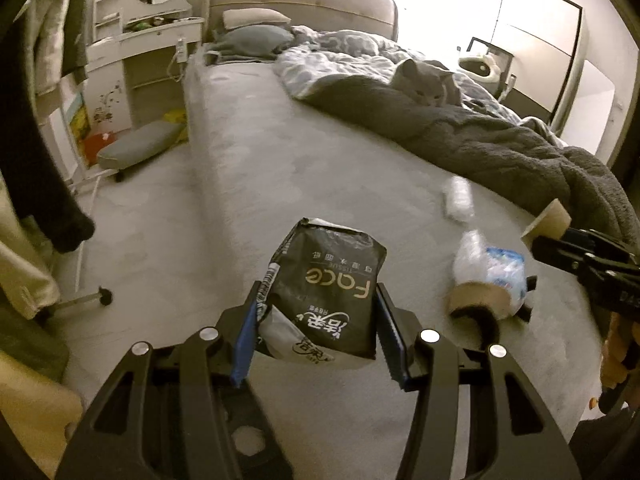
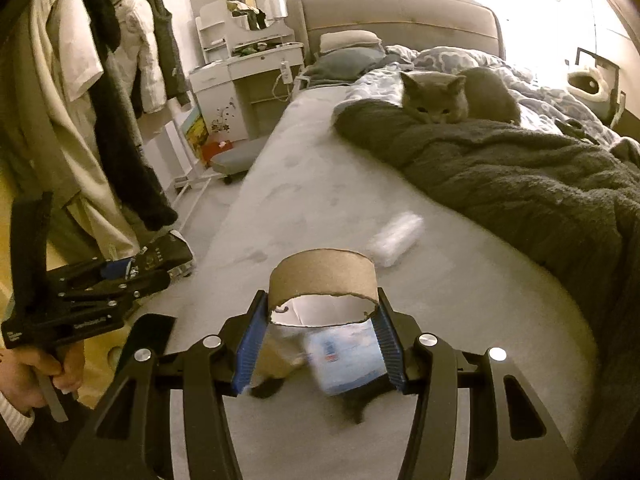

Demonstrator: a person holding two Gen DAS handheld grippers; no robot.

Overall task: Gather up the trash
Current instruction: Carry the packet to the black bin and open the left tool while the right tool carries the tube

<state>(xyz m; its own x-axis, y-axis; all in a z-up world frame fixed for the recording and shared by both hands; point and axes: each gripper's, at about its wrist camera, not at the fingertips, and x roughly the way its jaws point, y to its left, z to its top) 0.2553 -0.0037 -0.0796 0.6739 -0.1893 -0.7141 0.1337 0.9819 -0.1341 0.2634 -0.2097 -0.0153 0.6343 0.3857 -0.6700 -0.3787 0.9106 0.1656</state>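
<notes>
Two claws grip trash: left claw [image 1: 316, 320] clamps tissue pack [image 1: 326, 288], long axis forward; right claw [image 2: 320, 332] clamps cardboard tube [image 2: 322, 280], opening facing back; blurred wrapper [image 2: 394, 238] on bed [image 2: 320, 184].

Taking the bed [image 2: 320, 208] as landmark: a broad strip of bare sheet runs along its left side from the foot up to the pillows [image 2: 348, 54], open for a gripper to pass. On the bed's right half a heaped dark blanket [image 2: 500, 168] blocks the way, with a grey cat [image 2: 436, 96] lying on its upper end. A blurred white wrapper [image 2: 394, 240] lies on the bare strip just beside the blanket's edge. Left of the bed a floor aisle stays passable, narrowed by hanging clothes [image 2: 104, 92] and a low grey stool [image 2: 234, 160] near the dressing table [image 2: 248, 68].
</notes>
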